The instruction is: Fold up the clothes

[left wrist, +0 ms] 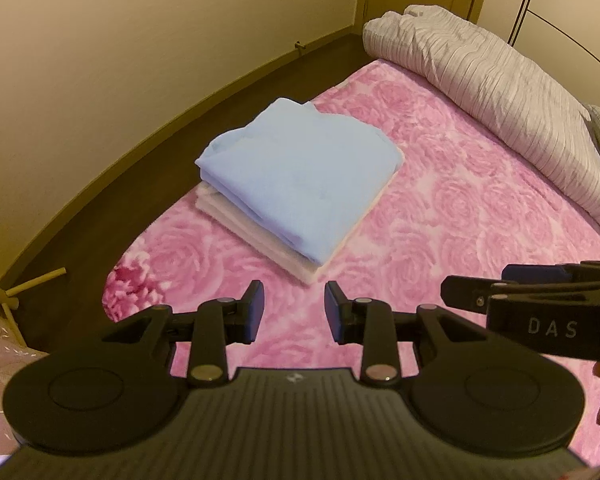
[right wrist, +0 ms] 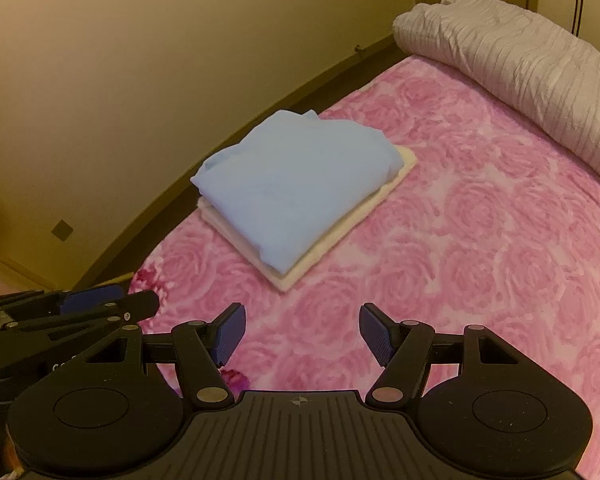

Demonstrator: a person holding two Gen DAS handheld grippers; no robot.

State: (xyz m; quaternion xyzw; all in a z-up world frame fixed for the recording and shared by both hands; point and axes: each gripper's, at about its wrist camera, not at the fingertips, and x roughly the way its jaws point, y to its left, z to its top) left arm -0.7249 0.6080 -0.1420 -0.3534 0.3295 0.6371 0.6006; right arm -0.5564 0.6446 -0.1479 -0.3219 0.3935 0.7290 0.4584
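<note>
**Ahead of both claws: a finished stack on the pink blanket**

Beyond my two grippers, toward the wall edge of the pink rose blanket, lies the folded blue garment, squared off on top of a folded cream garment whose edges peek out beneath it. From that stack, both claws sit back on the near side, well apart from it and touching no cloth. The left gripper has its jaws parted with nothing between them; the right gripper is spread wider still, also empty. In the left wrist view the stack's near corner points almost straight at the gap between the left fingers, so I judge the left claw lies slightly more in line with it; in the right wrist view the stack sits ahead and a little to the left. Its long axis seems to run diagonally, near corner toward me, far corner toward the wall. Off to the right of the stack, a rolled grey striped duvet rests along the blanket's far edge. I judge this fold complete, and any next reach would go forward, left claw leading
</note>
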